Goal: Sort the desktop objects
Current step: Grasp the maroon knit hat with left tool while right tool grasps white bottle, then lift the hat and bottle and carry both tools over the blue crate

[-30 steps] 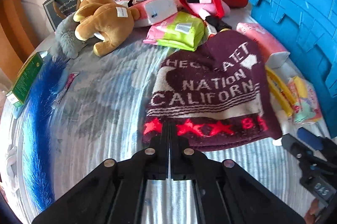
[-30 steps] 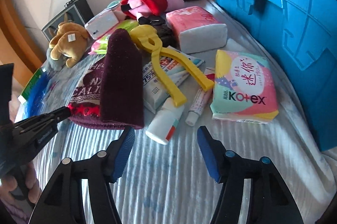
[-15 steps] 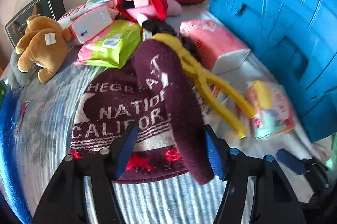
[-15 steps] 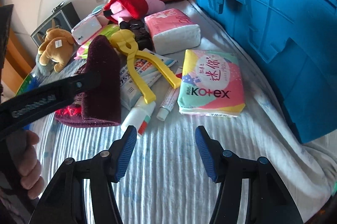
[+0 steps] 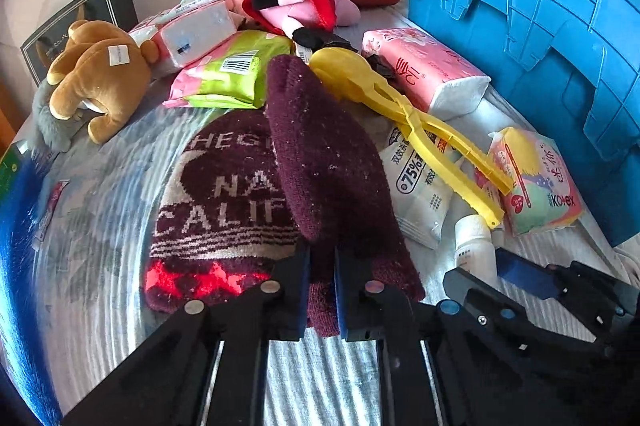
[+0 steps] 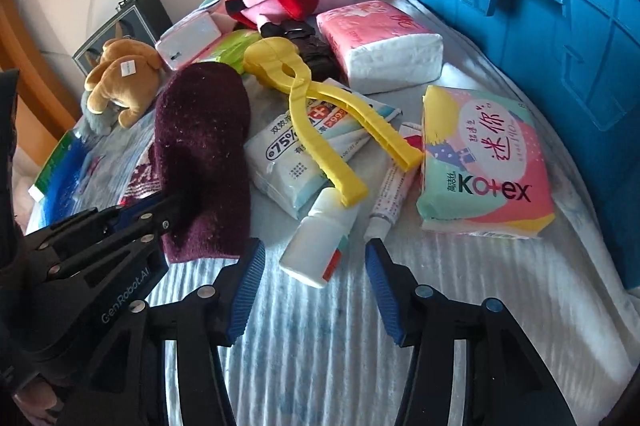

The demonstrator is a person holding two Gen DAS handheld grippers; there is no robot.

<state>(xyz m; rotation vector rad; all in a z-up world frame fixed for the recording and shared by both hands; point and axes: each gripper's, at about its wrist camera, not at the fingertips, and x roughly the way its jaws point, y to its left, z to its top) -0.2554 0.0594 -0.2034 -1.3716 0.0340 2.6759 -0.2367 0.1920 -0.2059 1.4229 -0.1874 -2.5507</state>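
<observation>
Left gripper [image 5: 321, 290] angled down, clenched on folded maroon knit hat [image 5: 320, 162], lettered, lying on the bed. Right gripper [image 6: 314, 290] closing around white bottle [image 6: 320, 246], pads not touching.

Left black plastic two-finger gripper [image 5: 320, 290]: matte angular arms, round silver rivets at the pivots, blue ribbed pads on the inner faces, white "GenRobot.AI" lettering on its side in the right wrist view. Right black plastic two-finger gripper [image 6: 316, 286]: same build, silver rivets, blue ribbed pads, small screws on the linkage.
</observation>
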